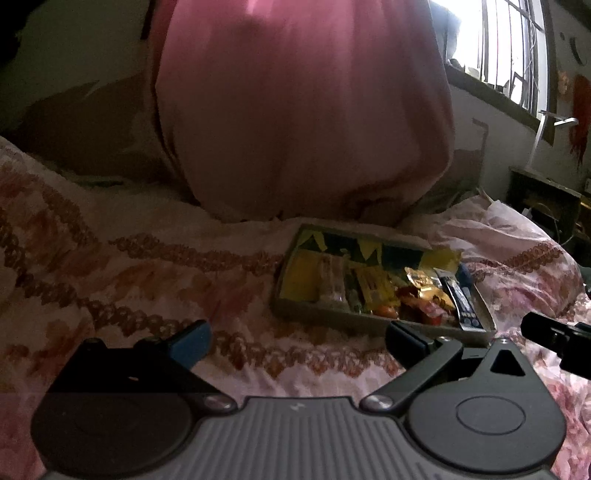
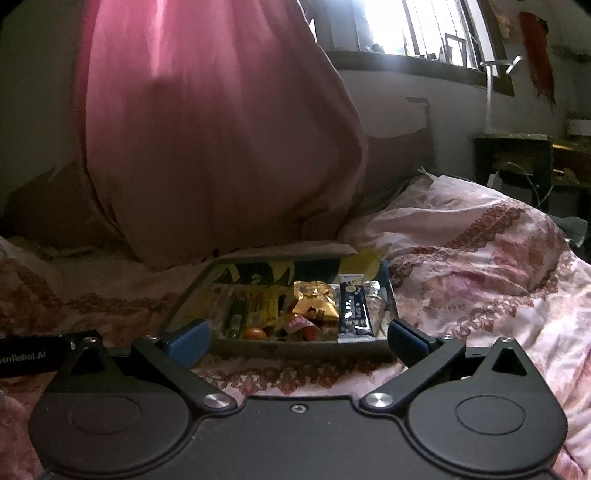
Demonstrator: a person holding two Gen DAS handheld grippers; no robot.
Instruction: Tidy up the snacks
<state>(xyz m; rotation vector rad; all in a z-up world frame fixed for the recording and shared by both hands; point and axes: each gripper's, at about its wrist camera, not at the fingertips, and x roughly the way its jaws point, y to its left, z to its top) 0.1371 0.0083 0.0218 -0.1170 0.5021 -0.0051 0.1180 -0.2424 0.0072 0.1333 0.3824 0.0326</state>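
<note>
A shallow box point(image 1: 369, 323) point(image 2: 295, 345) of snacks lies on the bed. It holds several packets: yellow bars point(image 1: 373, 284) point(image 2: 264, 306), a gold pouch point(image 2: 316, 299), a dark blue stick packet point(image 1: 463, 302) point(image 2: 354, 312) and orange-red wrappers point(image 1: 417, 306) point(image 2: 295, 326). My left gripper point(image 1: 297, 341) is open and empty, low over the bedspread, to the left of and in front of the box. My right gripper point(image 2: 297, 341) is open and empty, just in front of the box's near wall, fingers either side of it.
The pink patterned bedspread point(image 1: 147, 280) point(image 2: 480, 280) is rumpled, with a raised fold at the right. A pink curtain point(image 1: 295, 110) point(image 2: 207, 129) hangs behind the box. A window point(image 2: 424, 33) and a dark side table point(image 2: 517, 166) stand at the right.
</note>
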